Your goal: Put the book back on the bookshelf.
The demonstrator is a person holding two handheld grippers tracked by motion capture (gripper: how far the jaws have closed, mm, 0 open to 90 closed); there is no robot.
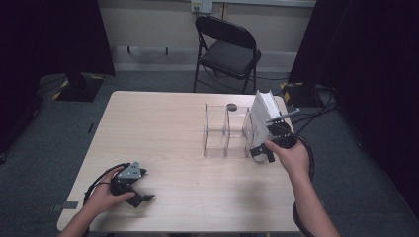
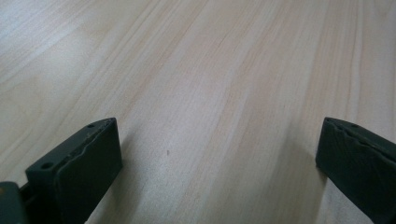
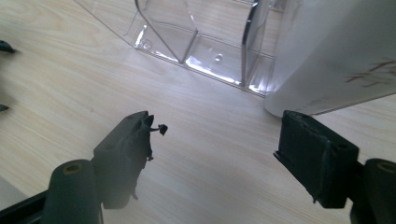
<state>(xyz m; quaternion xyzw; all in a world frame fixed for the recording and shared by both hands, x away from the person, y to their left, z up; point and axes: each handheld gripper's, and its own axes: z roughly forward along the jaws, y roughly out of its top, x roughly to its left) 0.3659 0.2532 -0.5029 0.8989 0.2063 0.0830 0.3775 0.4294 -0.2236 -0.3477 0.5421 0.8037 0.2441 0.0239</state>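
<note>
R gripper (image 3: 217, 140) fingers spread, pinching nothing; white box (image 3: 327, 60) just beyond R finger, beside clear organizer (image 3: 205, 46). L gripper (image 2: 219, 158) fingers spread over bare surface (image 2: 210, 70).

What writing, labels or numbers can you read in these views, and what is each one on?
Nothing can be read for certain.
Reddish-brown handwritten marks on the white paper stack beside the clear organiser: blurred and cut off at the picture's edge, illegible.
Wall plate behind the folding chair: too small to tell whether it has print.
Wooden table and both grippers: no text visible.
</note>
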